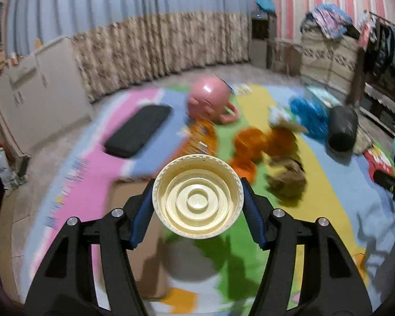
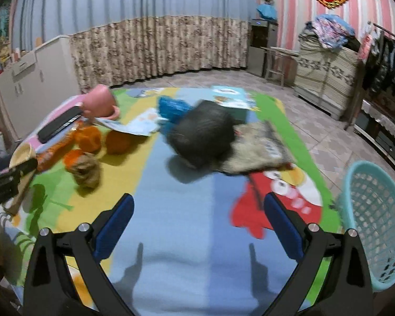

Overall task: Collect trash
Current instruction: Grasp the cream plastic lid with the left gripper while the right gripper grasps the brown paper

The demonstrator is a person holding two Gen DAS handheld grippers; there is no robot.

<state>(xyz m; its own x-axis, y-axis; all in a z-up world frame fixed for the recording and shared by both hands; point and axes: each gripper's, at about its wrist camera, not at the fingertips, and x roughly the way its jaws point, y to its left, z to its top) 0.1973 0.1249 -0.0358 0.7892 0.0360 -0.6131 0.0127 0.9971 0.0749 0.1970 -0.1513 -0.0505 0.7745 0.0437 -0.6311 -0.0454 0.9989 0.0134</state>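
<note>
Left gripper [image 1: 197,200] pinches a cream plastic cup [image 1: 197,196] by its sides, raised above the play mat [image 1: 329,184] near its left edge. Right gripper [image 2: 198,226] stands spread and empty over the mat's blue stripe; a teal basket [image 2: 371,226] sits just off the mat's right edge.

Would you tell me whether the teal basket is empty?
Cannot tell: the basket stands upright, but its bottom is cut off at the picture's edge.
</note>
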